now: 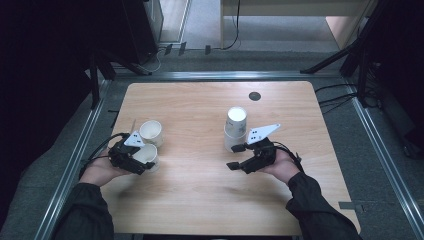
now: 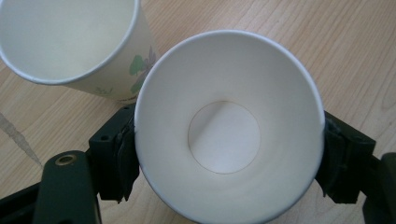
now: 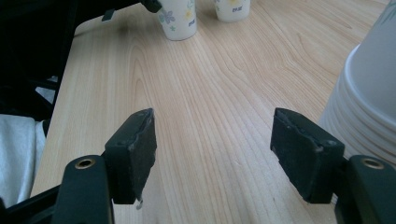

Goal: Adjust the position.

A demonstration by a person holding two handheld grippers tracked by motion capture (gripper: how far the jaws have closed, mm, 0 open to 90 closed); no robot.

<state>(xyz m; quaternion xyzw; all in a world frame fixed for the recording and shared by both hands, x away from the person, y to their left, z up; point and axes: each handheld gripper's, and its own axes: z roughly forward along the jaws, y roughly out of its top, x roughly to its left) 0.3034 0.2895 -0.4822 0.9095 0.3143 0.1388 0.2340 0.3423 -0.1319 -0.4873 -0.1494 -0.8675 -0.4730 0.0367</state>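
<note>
My left gripper (image 1: 144, 161) is shut on a white paper cup (image 1: 146, 152) standing upright at the left of the wooden table (image 1: 200, 200). In the left gripper view the jaws press both sides of this empty cup (image 2: 229, 135). A second cup (image 1: 151, 132) with a floral print stands just behind it, touching or nearly so (image 2: 65, 37). A stack of upside-down cups (image 1: 235, 127) stands at mid table. My right gripper (image 1: 235, 156) is open just in front of the stack, nothing between its jaws (image 3: 215, 126); the stack (image 3: 369, 102) rises beside its right jaw.
A black round plug (image 1: 255, 96) sits in the tabletop at the back. Metal rails frame the table, with dark stands and cables on the floor beyond. Bare wood lies between the two grippers and along the near edge.
</note>
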